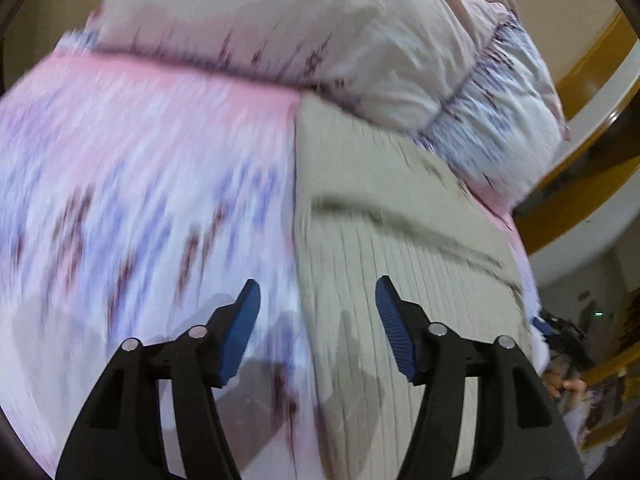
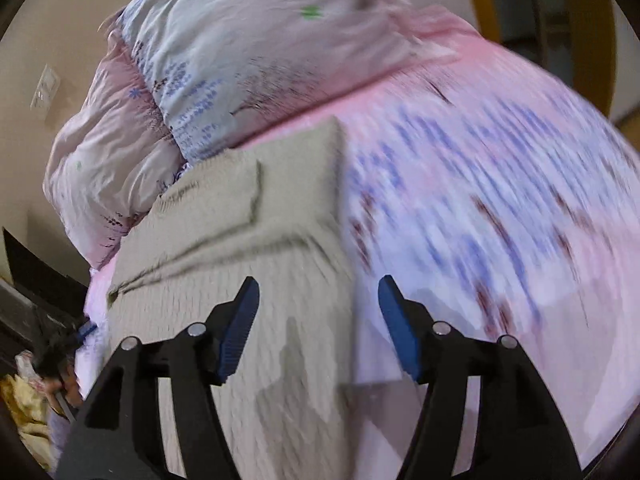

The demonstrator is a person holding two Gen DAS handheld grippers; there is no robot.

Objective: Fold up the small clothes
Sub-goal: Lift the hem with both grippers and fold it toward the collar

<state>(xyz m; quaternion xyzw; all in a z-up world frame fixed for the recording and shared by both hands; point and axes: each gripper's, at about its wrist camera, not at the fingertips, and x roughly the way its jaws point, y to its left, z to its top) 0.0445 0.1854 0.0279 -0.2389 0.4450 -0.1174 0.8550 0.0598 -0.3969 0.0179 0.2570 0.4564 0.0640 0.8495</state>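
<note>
A beige ribbed knit garment (image 1: 400,232) lies flat on a pink and lilac flowered bedsheet (image 1: 140,168). In the left wrist view my left gripper (image 1: 318,300) is open and empty, hovering over the garment's left edge. In the right wrist view the garment (image 2: 248,248) shows a folded-over upper part, and my right gripper (image 2: 318,300) is open and empty over its right edge. The other gripper shows at the far edge of each view: the right one (image 1: 560,332) and the left one (image 2: 64,348). Both views are motion-blurred.
A crumpled flowered quilt (image 1: 300,32) is piled at the head of the bed behind the garment; it also shows in the right wrist view (image 2: 224,80). A wooden bed frame (image 1: 592,92) runs along the right. A wall switch (image 2: 45,90) is on the beige wall.
</note>
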